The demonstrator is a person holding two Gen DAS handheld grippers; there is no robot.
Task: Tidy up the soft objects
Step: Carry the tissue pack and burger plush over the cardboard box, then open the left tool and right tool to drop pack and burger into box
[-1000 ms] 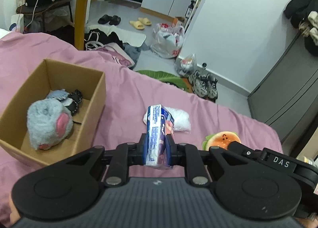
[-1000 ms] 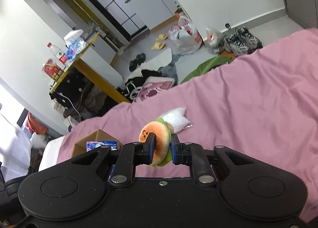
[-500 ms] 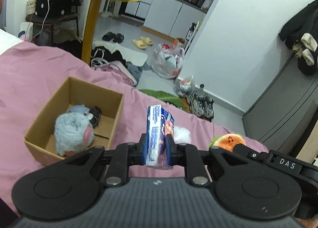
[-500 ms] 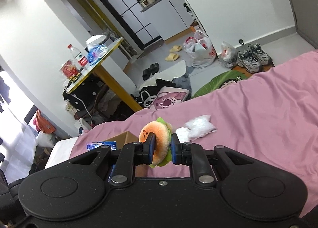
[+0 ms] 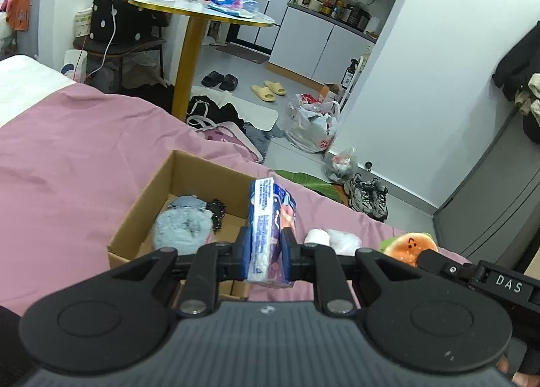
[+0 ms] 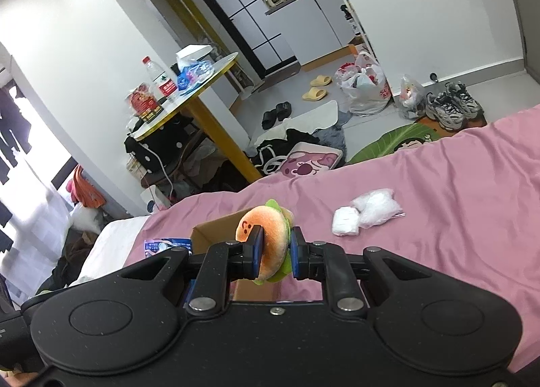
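My left gripper [image 5: 268, 250] is shut on a blue and white tissue pack [image 5: 268, 231], held upright above the pink bedspread [image 5: 67, 164]. Just behind and left of it stands an open cardboard box [image 5: 148, 214] holding a grey plush toy [image 5: 184, 230] and a dark item. My right gripper [image 6: 274, 252] is shut on an orange burger plush [image 6: 266, 235] with a smiling face; that plush [image 5: 410, 247] also shows at the right of the left wrist view. Part of the box [image 6: 216, 228] shows behind the burger. White plastic-wrapped soft packs [image 6: 368, 209] lie on the bedspread.
Beyond the bed's edge the floor holds bags [image 5: 312, 127], slippers [image 5: 268, 89], sneakers [image 5: 368, 196] and a green mat [image 6: 395, 142]. A round table on a yellow leg [image 5: 189, 59] carries a bottle and cans. A grey cabinet [image 5: 489, 204] stands at right.
Both grippers have risen and drawn back with their items still held. The box has shifted from far left toward the centre of the left wrist view, and more of the room shows.
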